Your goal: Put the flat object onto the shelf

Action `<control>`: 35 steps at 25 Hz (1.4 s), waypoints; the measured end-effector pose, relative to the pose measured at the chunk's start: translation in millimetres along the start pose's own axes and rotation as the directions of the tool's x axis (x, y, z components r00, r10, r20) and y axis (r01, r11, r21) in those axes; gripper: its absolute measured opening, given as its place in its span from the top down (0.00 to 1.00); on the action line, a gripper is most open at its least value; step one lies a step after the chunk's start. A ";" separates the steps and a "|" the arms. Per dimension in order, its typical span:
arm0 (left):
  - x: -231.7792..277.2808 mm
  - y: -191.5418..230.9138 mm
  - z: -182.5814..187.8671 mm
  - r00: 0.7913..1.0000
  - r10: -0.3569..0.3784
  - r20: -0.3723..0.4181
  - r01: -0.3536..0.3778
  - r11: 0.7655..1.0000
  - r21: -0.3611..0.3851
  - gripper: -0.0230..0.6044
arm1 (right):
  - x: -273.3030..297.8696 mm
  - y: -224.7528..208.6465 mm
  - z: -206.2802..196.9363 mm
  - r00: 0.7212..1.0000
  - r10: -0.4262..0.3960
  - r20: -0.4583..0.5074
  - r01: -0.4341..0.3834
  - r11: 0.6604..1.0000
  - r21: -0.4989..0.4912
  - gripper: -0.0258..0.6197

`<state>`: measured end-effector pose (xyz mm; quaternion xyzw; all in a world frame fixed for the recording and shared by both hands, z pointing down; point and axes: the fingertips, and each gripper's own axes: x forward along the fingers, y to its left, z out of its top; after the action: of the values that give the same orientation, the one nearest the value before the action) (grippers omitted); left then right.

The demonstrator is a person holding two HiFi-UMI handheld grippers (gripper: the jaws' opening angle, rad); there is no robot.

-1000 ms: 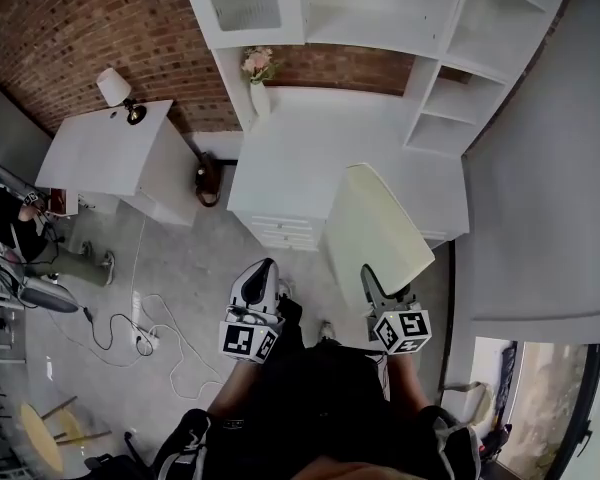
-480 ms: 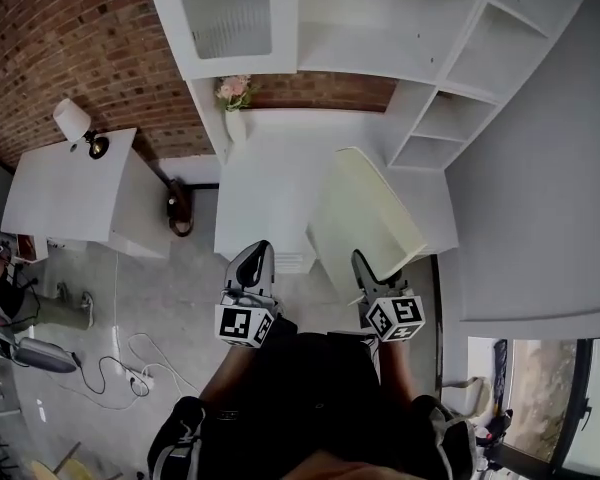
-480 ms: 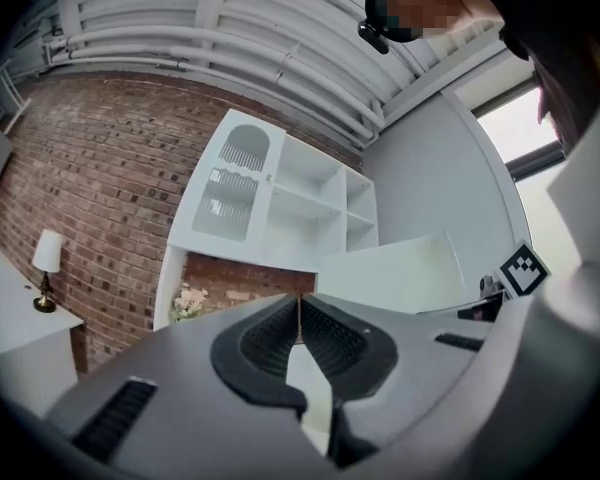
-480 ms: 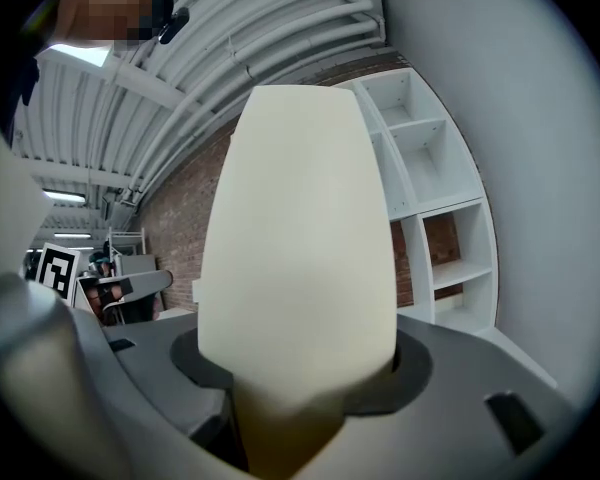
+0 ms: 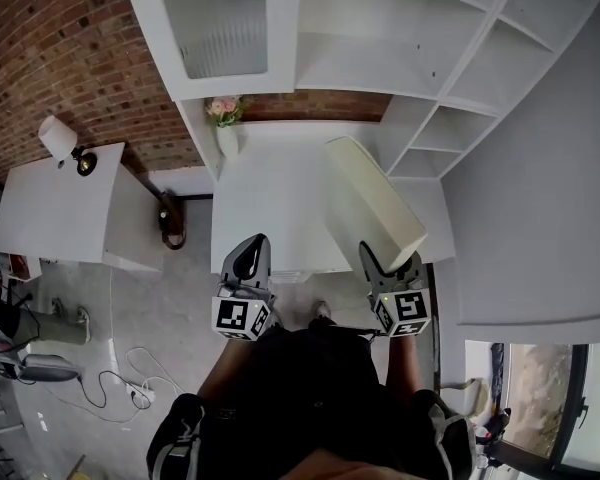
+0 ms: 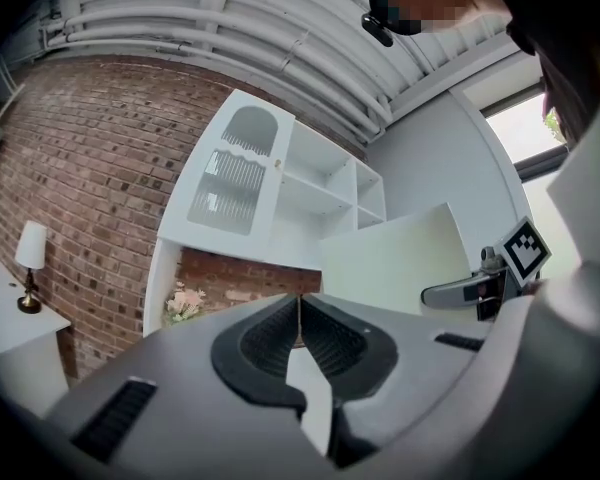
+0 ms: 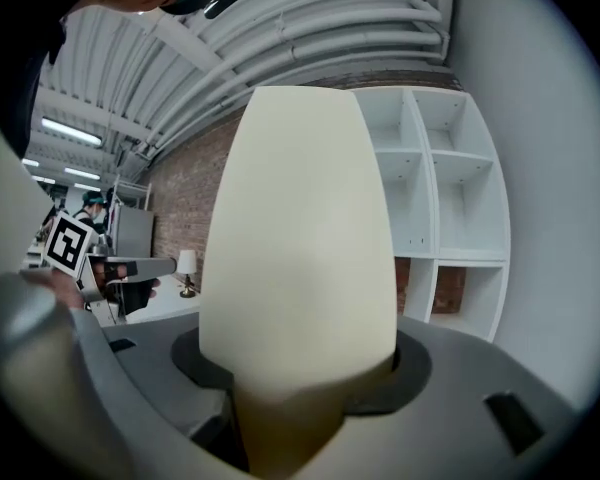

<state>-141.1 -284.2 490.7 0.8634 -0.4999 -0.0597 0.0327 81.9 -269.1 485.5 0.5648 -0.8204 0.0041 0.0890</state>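
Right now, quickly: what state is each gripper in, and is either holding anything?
Left gripper: closed, jaws together, nothing between them.
Right gripper: closed on the cream flat object.

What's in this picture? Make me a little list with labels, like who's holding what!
Right gripper: shut on the cream board
Left gripper: shut, holding nothing
Board: tilted, held in the air, not yet on the shelf
Shelf: white, open compartments, against a brick wall
Also there: flowers in a vase, lamp
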 end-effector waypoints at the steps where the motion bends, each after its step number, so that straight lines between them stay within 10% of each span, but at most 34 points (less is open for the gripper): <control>1: 6.1 1.7 1.0 1.000 0.003 0.002 -0.003 1.000 0.000 0.94 | 3.8 -5.1 4.3 1.000 -0.005 -0.005 0.004 0.999 -0.050 0.53; 5: 24.7 5.7 2.7 1.000 0.015 0.009 -0.015 1.000 -0.006 0.94 | 13.8 -20.9 27.9 0.999 -0.036 -0.030 0.023 0.937 -0.349 0.53; 14: 51.0 5.6 1.8 1.000 0.011 0.007 -0.011 1.000 0.014 0.94 | 11.0 -55.8 142.9 0.986 -0.132 0.098 0.161 0.662 -0.732 0.53; 27: 61.7 19.7 1.0 1.000 0.022 0.011 -0.021 1.000 0.000 0.94 | 45.7 -103.5 345.3 0.870 -0.232 0.436 0.481 0.201 -0.853 0.52; 31: 62.7 23.5 0.5 1.000 0.026 0.009 -0.026 1.000 -0.008 0.94 | 80.1 -122.1 375.6 0.858 -0.295 0.420 0.465 0.101 -0.880 0.52; 35: 62.2 21.7 0.0 0.999 0.032 0.010 -0.031 0.999 -0.011 0.94 | 124.6 -134.8 380.5 0.890 -0.305 0.340 0.377 0.071 -0.924 0.52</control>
<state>-129.1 -348.9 488.9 0.8549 -0.5132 -0.0662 0.0359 109.9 -474.1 117.1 0.5472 -0.4733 -0.5591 0.4048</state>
